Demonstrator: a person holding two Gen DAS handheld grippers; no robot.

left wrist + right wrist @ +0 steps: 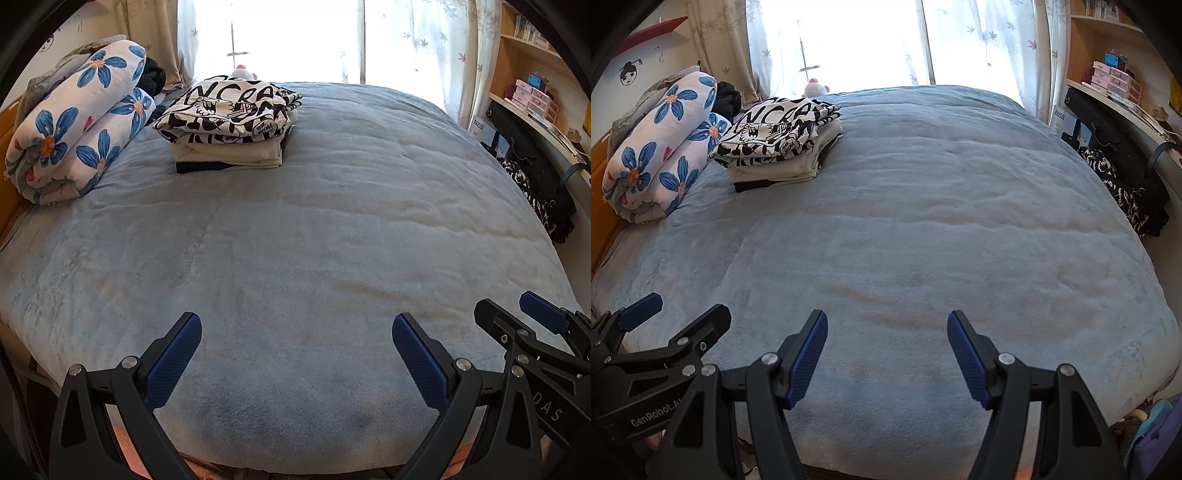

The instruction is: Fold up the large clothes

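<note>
Left gripper (297,354) and right gripper (887,354), jaws spread and empty, hover over the bare bed (314,229); folded clothes (229,122) lie stacked far-left, so fetching another garment seemingly follows.

Folded clothes stack (229,125), black-and-white print on top, far-left on bed (332,240)

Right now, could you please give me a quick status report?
Left claw open, empty. Right claw open, empty. Folded clothes stack on blue bed cover, beside rolled floral blanket. Nothing in the way.
</note>
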